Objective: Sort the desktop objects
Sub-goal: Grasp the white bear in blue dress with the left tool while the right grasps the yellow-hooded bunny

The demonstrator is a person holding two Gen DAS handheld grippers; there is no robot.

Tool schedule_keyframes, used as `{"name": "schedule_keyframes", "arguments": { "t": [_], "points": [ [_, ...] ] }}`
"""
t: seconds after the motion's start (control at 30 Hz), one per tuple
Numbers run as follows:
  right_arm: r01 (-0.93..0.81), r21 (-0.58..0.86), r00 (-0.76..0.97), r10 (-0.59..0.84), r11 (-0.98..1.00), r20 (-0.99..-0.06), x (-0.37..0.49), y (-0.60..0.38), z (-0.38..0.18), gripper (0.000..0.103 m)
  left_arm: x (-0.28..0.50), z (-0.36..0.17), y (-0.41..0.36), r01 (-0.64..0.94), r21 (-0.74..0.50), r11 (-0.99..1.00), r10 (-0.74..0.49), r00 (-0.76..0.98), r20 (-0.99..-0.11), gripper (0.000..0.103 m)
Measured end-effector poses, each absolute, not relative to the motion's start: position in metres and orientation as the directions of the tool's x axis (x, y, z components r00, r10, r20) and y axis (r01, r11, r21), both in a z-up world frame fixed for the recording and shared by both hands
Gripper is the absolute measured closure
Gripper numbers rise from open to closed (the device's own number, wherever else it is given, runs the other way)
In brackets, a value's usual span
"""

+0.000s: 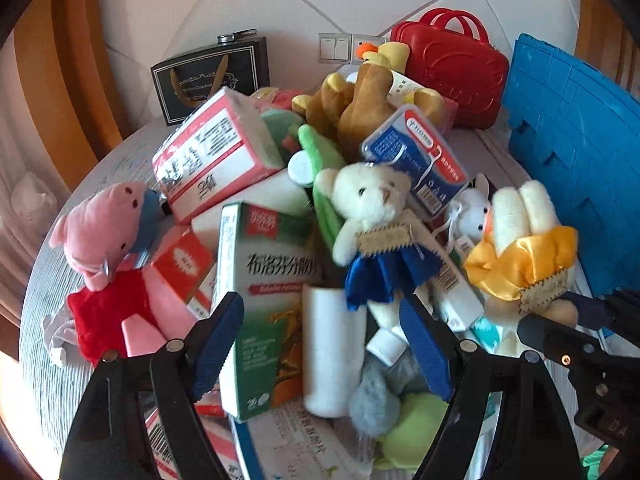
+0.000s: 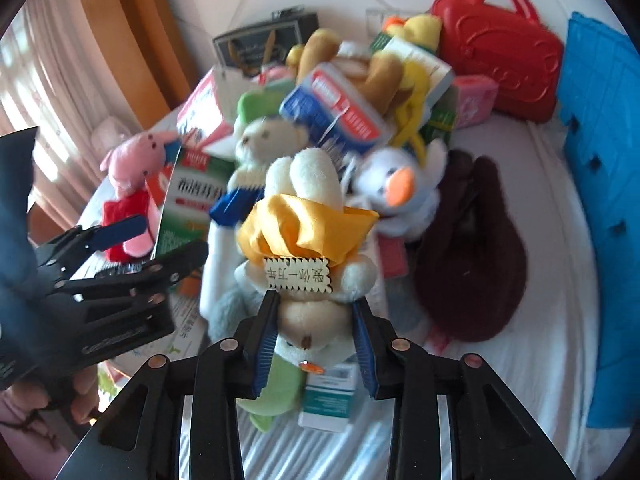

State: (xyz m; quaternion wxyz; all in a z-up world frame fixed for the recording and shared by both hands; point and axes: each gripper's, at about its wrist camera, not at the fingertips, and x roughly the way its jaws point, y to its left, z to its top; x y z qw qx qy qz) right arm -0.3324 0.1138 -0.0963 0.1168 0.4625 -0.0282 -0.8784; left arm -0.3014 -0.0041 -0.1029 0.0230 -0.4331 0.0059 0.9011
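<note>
A heap of plush toys and boxes covers the round table (image 1: 52, 360). My right gripper (image 2: 315, 308) is shut on the head of an upside-down cream bear in a yellow dress (image 2: 308, 220), its blue pads (image 2: 264, 344) pressing both sides. In the left wrist view that bear (image 1: 520, 256) lies at the right, with the right gripper (image 1: 556, 314) on it. My left gripper (image 1: 320, 344) is open above the pile. A white bottle (image 1: 332, 344) and a green medicine box (image 1: 264, 308) lie between its fingers, untouched. From the right wrist it shows as the left gripper (image 2: 160, 246).
A pink pig plush (image 1: 108, 232) lies left, a cream bear in blue (image 1: 376, 208) in the middle. A red case (image 1: 452, 64), black gift bag (image 1: 212, 76) and blue crate (image 1: 572, 152) ring the back and right. A dark brown furry thing (image 2: 472, 260) lies right.
</note>
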Motion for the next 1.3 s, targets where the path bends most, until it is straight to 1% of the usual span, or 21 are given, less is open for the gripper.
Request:
{"name": "schedule_keyframes", "arguments": {
  "t": [0.13, 0.27, 0.33, 0.37, 0.4, 0.43, 0.5, 0.53, 0.6, 0.73, 0.93, 1.1, 1.3],
  "points": [
    [0.137, 0.15, -0.57, -0.202, -0.979, -0.797, -0.334, 0.137, -0.086, 0.069, -0.333, -0.101, 0.01, -0.036, -0.018, -0.999, 0.036, -0.618, -0.785, 0.023],
    [0.101, 0.166, -0.56, -0.194, -0.981, -0.805, -0.34, 0.154, -0.092, 0.068, -0.364, -0.114, 0.016, -0.016, -0.02, -1.0, 0.026, -0.574, -0.819, 0.023],
    [0.092, 0.169, -0.558, -0.192, -0.981, -0.808, -0.343, 0.158, -0.093, 0.068, -0.372, -0.12, 0.017, -0.012, -0.052, -0.999, 0.05, -0.557, -0.829, 0.023],
    [0.089, 0.168, -0.558, -0.189, -0.982, -0.808, -0.345, 0.158, -0.094, 0.068, -0.374, -0.121, 0.017, -0.013, -0.071, -0.997, 0.067, -0.551, -0.832, 0.028],
    [0.087, 0.17, -0.557, -0.189, -0.982, -0.809, -0.346, 0.16, -0.094, 0.068, -0.375, -0.122, 0.018, -0.019, -0.094, -0.995, 0.089, -0.546, -0.833, 0.039],
    [0.085, 0.173, -0.556, -0.191, -0.981, -0.809, -0.347, 0.161, -0.095, 0.068, -0.373, -0.122, 0.018, -0.028, -0.109, -0.994, 0.107, -0.545, -0.832, 0.044],
    [0.082, 0.168, -0.559, -0.185, -0.982, -0.808, -0.348, 0.163, -0.095, 0.068, -0.367, -0.12, 0.02, -0.045, -0.099, -0.994, 0.107, -0.558, -0.823, 0.064],
    [0.081, 0.169, -0.561, -0.185, -0.982, -0.807, -0.349, 0.163, -0.094, 0.068, -0.364, -0.119, 0.02, -0.052, -0.085, -0.995, 0.099, -0.562, -0.821, 0.065],
    [0.079, 0.173, -0.565, -0.187, -0.982, -0.804, -0.349, 0.164, -0.094, 0.068, -0.357, -0.118, 0.016, -0.049, -0.07, -0.996, 0.086, -0.566, -0.82, 0.072],
    [0.093, 0.183, -0.588, -0.202, -0.979, -0.783, -0.345, 0.161, -0.085, 0.068, -0.335, -0.108, 0.009, -0.036, -0.047, -0.998, 0.059, -0.588, -0.807, 0.074],
    [0.119, 0.181, -0.657, -0.214, -0.976, -0.723, -0.33, 0.154, -0.056, 0.068, -0.288, -0.065, 0.008, -0.047, -0.02, -0.999, 0.047, -0.687, -0.725, 0.074],
    [0.139, 0.176, -0.734, -0.22, -0.975, -0.642, -0.306, 0.153, -0.018, 0.068, -0.254, -0.022, 0.016, -0.054, -0.002, -0.999, 0.043, -0.769, -0.637, 0.074],
    [0.109, 0.14, -0.837, -0.167, -0.984, -0.521, -0.263, 0.168, 0.028, 0.068, -0.227, 0.012, 0.034, -0.098, 0.0, -0.995, 0.082, -0.827, -0.557, 0.074]
  ]
}}
